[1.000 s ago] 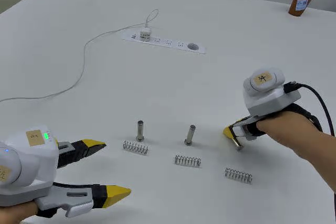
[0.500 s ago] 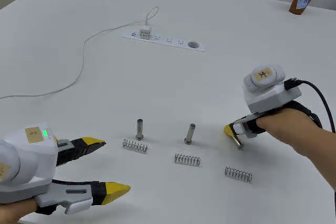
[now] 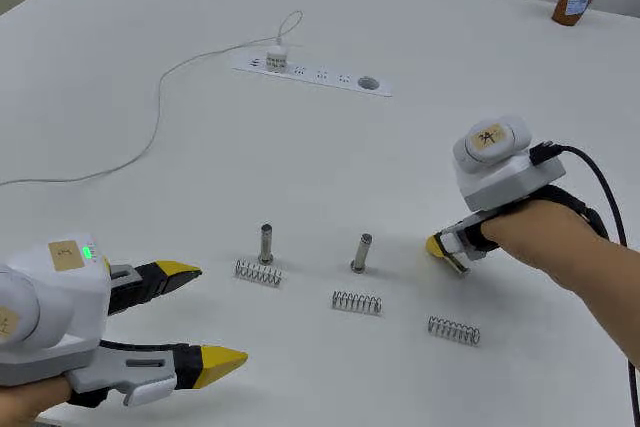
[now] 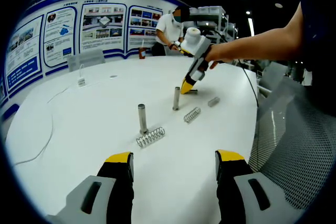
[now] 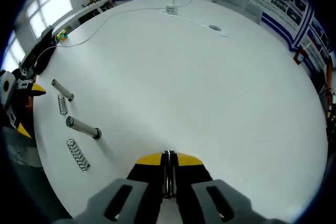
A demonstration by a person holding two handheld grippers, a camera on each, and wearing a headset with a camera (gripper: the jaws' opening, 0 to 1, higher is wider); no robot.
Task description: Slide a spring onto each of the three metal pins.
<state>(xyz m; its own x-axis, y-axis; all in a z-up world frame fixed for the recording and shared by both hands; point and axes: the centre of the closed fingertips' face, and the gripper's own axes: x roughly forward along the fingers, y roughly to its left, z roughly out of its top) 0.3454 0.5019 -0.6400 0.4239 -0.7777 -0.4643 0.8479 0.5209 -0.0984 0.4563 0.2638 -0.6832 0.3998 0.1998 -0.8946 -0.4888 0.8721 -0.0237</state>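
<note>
Third pin (image 3: 456, 266): clenched in right gripper (image 3: 441, 250) fingers, presumably to be stood upright. Left gripper (image 3: 218, 314) fingers: released, held ready.

The middle pin (image 3: 362, 252) is stood upright, the middle spring (image 3: 357, 302) laid just before it. Left of it, the left pin (image 3: 266, 244) and left spring (image 3: 258, 272) are seen; right of it, the third pin (image 3: 456, 267) is clamped in the right gripper (image 3: 438, 246); well behind, the power strip (image 3: 315, 77).
</note>
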